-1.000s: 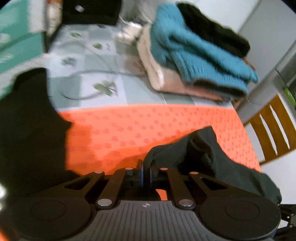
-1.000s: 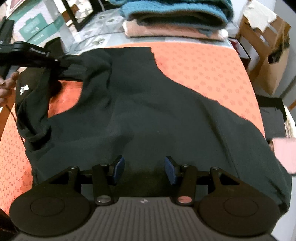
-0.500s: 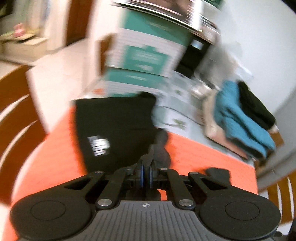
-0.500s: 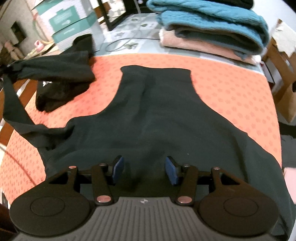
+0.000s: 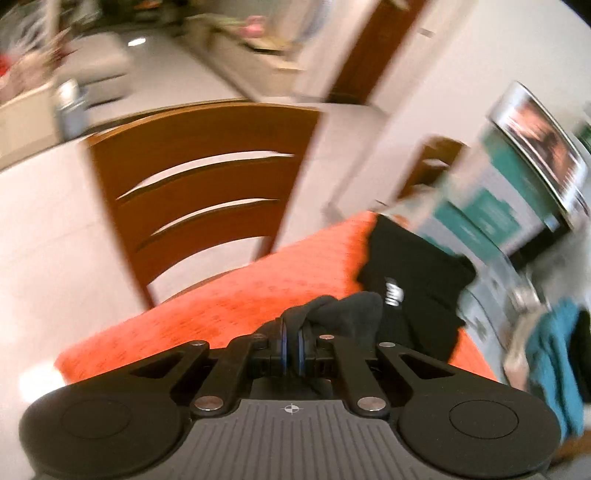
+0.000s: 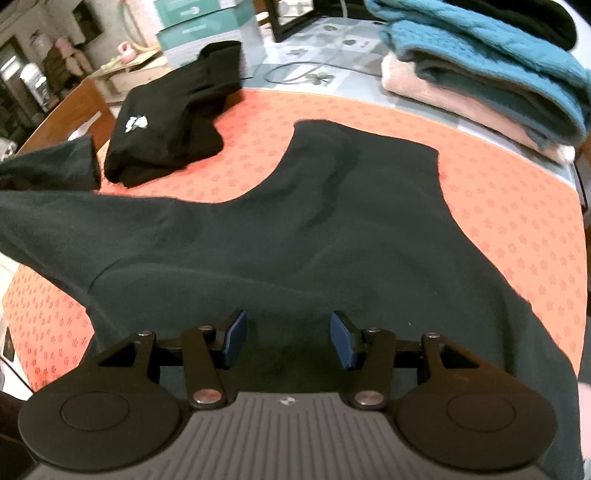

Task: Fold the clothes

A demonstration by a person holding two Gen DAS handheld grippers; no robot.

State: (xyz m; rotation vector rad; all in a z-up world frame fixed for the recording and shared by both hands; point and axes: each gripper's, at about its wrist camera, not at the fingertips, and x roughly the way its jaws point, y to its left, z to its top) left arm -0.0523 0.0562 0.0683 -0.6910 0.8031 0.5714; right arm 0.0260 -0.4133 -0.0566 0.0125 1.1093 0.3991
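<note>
Two black garments on orange mat [image 6: 498, 192]: shirt [image 6: 332, 236], sleeve clamped in left gripper [image 5: 291, 341]; folded one [image 6: 166, 136], white logo unreadable. Right gripper [image 6: 287, 338] apart above shirt.

A: The dark garment [image 6: 332, 229] — matt, soft cloth on an orange printed mat [image 6: 509, 192]?

B: Yes. Teal sweater [image 6: 480, 48] is chunky knit; the chair [image 5: 199, 177] smooth wood.

folded black garment [image 6: 162, 125]: small white logo, too blurred to read
teal boxes [image 6: 207, 20]: white print, unreadable
</note>
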